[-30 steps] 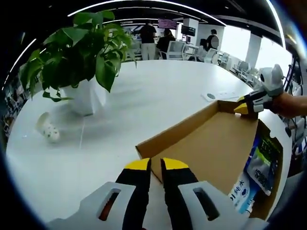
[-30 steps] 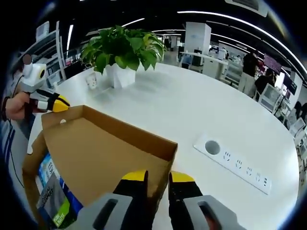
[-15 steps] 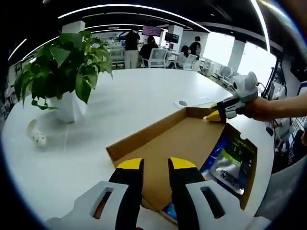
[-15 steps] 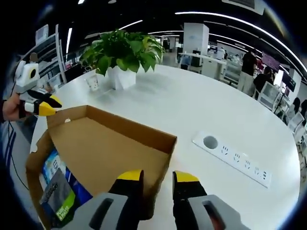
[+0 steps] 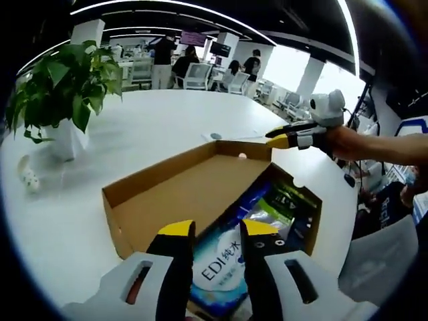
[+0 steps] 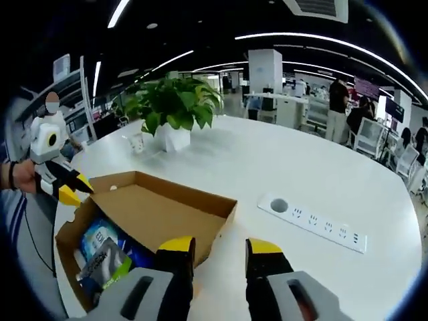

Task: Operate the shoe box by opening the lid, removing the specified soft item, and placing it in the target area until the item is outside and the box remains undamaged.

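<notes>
The cardboard shoe box [image 5: 304, 227] stands open on the white table, its lid [image 5: 180, 194] folded back with the inside facing up. Inside lie soft packs: a blue one [image 5: 224, 264] printed "EDI" and a dark green one [image 5: 284, 200]. My left gripper [image 5: 217, 231] hovers open over the near end of the box, nothing between its jaws. My right gripper [image 5: 277, 139], held by a hand, hangs beyond the lid's far corner. In the right gripper view the right gripper [image 6: 219, 247] is open above the lid [image 6: 157, 207], with the packs [image 6: 100, 251] and the left gripper [image 6: 67, 194] to the left.
A potted plant [image 6: 170, 110] in a white pot and a small cup [image 6: 137, 142] stand past the box. A white power strip [image 6: 311, 221] lies on the table [image 6: 267, 167] to the right. People and office chairs are far behind.
Both grippers have opened and drawn back and up from the lid's edge. The lid has swung further back, and the packs inside show more fully.
</notes>
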Available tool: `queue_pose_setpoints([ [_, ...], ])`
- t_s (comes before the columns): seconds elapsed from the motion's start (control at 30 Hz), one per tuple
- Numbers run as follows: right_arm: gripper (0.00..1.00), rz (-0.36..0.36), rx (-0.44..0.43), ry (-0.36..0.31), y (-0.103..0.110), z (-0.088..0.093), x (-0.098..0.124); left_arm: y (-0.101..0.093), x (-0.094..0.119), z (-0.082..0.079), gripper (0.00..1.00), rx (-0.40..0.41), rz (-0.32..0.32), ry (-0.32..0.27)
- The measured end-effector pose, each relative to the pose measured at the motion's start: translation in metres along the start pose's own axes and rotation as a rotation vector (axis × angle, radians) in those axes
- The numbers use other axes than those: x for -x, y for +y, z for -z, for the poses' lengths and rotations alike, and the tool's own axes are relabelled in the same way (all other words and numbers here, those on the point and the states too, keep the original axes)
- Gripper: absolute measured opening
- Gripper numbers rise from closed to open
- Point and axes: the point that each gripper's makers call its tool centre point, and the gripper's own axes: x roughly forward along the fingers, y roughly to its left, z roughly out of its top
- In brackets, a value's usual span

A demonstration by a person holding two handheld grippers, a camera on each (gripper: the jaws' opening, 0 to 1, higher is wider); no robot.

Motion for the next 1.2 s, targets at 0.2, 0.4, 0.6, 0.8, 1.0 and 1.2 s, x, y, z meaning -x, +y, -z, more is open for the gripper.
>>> queue_pose_setpoints([
  [0.2, 0.28, -0.017, -0.009, -0.038, 0.009, 0.003, 0.023, -0.018, -0.009, 0.014, 0.27, 0.015, 0.038, 0.031],
  [0.4, 0.27, -0.030, 0.014, -0.045, 0.019, 0.009, 0.036, -0.029, -0.014, 0.037, 0.28, 0.071, 0.055, 0.075],
  [0.6, 0.27, -0.037, 0.009, -0.049, 0.026, 0.016, 0.042, -0.036, -0.019, 0.052, 0.29, 0.115, 0.066, 0.114],
  [0.8, 0.27, -0.047, 0.020, -0.042, 0.037, 0.024, 0.045, -0.049, -0.025, 0.063, 0.28, 0.150, 0.069, 0.143],
  [1.0, 0.27, -0.057, 0.029, -0.029, 0.046, 0.032, 0.048, -0.061, -0.035, 0.070, 0.27, 0.180, 0.080, 0.166],
  [1.2, 0.27, -0.063, 0.046, -0.014, 0.051, 0.041, 0.053, -0.070, -0.043, 0.074, 0.22, 0.186, 0.092, 0.179],
])
